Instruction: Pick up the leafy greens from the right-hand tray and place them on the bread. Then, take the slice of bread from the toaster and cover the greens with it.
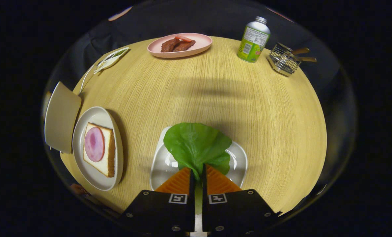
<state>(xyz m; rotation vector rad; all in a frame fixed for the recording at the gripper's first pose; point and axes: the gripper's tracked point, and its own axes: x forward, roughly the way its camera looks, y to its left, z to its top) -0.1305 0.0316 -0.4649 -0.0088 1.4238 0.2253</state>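
Tabletop (248,108) of light wood grain spans the scene, with dark cloth behind its far edge.

Beige flat piece (60,117), tilted on edge, stands at the near left edge of the table, just beside the bread plate.

White oval plate (98,179) lies left of the fingers. On it sits a slice of bread (108,153) with a round pink slice of ham (94,144) on top. No greens on the bread yet.

White tray (237,158) lies just ahead of the fingers. Leafy greens (196,144), a single broad green leaf, spread out above it, with the stem end running down between the fingertips.

Gripper (197,172): fingers pressed together, both clamping the stem end of the leaf; only a thin gap between them, filled by the leaf.

Pink plate (201,42) sits at the far edge of the table, holding brown meat slices (176,45) with a small reddish piece on top.

Green bottle (253,40) with a silver top and cap stands upright at the far right, well apart from the pink plate.

Wire rack (283,61) with wooden handles stands just right of the bottle, near the table edge.

Small printed packet (112,59) lies at the far left edge of the table, with a thin white cord running from it along that edge.
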